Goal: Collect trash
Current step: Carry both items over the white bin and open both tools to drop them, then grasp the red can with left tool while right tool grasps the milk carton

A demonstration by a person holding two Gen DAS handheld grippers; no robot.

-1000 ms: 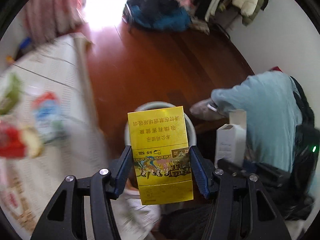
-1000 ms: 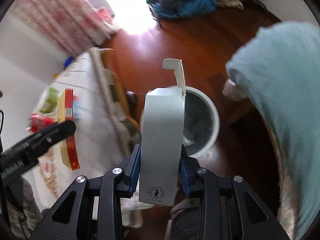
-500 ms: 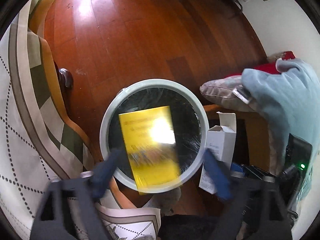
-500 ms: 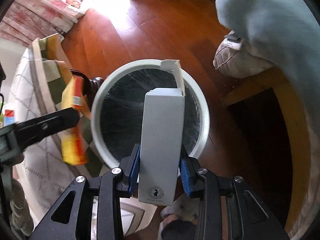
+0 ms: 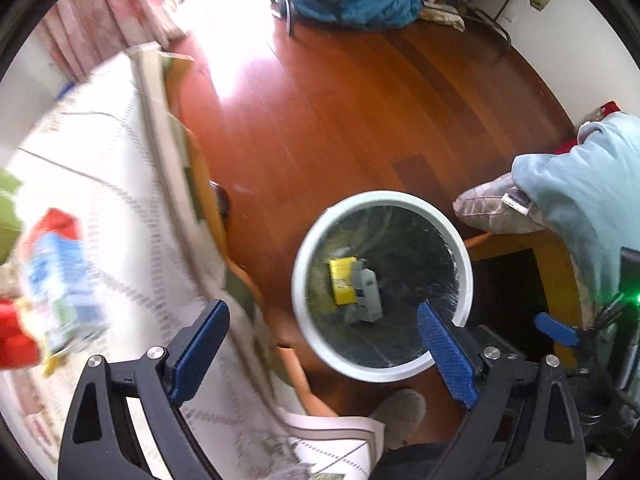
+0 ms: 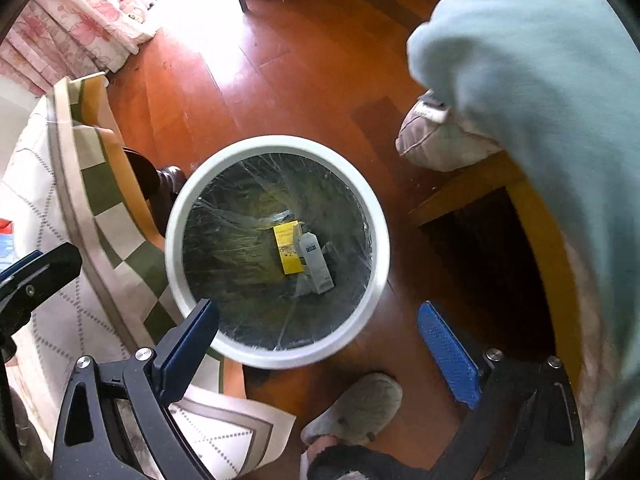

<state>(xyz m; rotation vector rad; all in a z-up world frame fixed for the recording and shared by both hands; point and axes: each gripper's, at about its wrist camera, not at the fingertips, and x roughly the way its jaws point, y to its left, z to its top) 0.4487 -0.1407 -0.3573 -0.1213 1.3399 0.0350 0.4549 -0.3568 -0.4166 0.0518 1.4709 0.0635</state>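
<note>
A round white trash bin (image 5: 382, 372) (image 6: 276, 354) with a dark liner stands on the wood floor. A yellow box (image 5: 342, 282) (image 6: 289, 247) and a grey-white box (image 5: 366, 294) (image 6: 316, 262) lie side by side at its bottom. My left gripper (image 5: 326, 350) is open and empty above the bin's near left rim. My right gripper (image 6: 320, 344) is open and empty above the bin's near rim. The left gripper also shows at the left edge of the right wrist view (image 6: 36, 280).
A table with a patterned cloth (image 5: 120, 208) (image 6: 60, 280) stands left of the bin, with blurred packages (image 5: 60, 276) on it. My slippered foot (image 6: 354, 408) is below the bin. A wooden stool (image 6: 500, 216) and a light-blue sleeve (image 6: 540, 80) are to the right.
Both grippers opened and let go. The yellow box and the grey-white box dropped into the bin. The left gripper swung back toward the table side.
</note>
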